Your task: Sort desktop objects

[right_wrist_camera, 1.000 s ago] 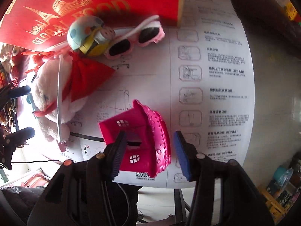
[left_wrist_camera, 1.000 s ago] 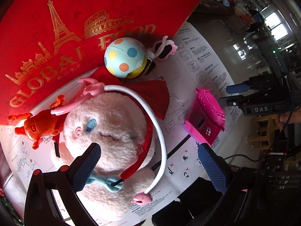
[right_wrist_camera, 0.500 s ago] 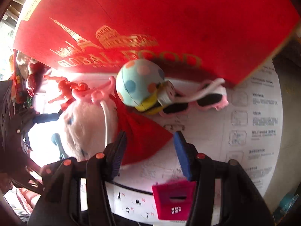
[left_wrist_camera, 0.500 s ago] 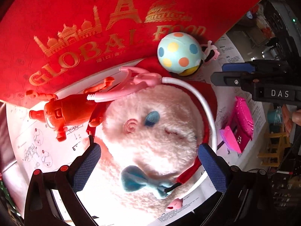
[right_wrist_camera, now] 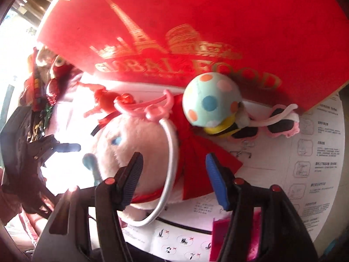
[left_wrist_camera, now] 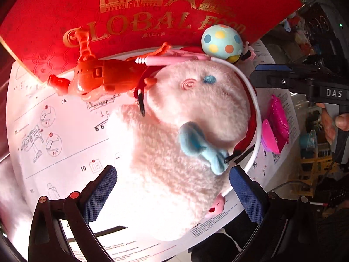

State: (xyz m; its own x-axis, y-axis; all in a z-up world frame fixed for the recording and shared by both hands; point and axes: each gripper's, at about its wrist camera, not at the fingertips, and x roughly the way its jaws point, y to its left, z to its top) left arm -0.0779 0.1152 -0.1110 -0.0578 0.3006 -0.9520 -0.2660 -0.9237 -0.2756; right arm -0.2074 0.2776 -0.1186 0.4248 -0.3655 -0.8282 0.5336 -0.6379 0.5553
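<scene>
The plush is lying on the instruction sheet in front of the red box, its pale fleece filling the middle of the left wrist view, a blue bow showing on its front and a red cape spreading out on the side toward the sunglasses. A white headband is curving around the plush's head, with pink ornaments at the end nearest the box. Between the plush and the box an orange robot toy is lying on its side, touching the plush's head. The spotted ball is sitting against the box just beside the plush's cape, resting on a yellow and black toy, and the sunglasses are lying just past it. A pink toy house is standing beyond the headband, away from the plush. The left gripper is hanging spread wide over the plush's body, one finger on each side, neither pad visibly pressing the fleece. The right gripper is also gaping, hovering over the plush's head and cape, with the headband passing between its fingers and nothing held.
</scene>
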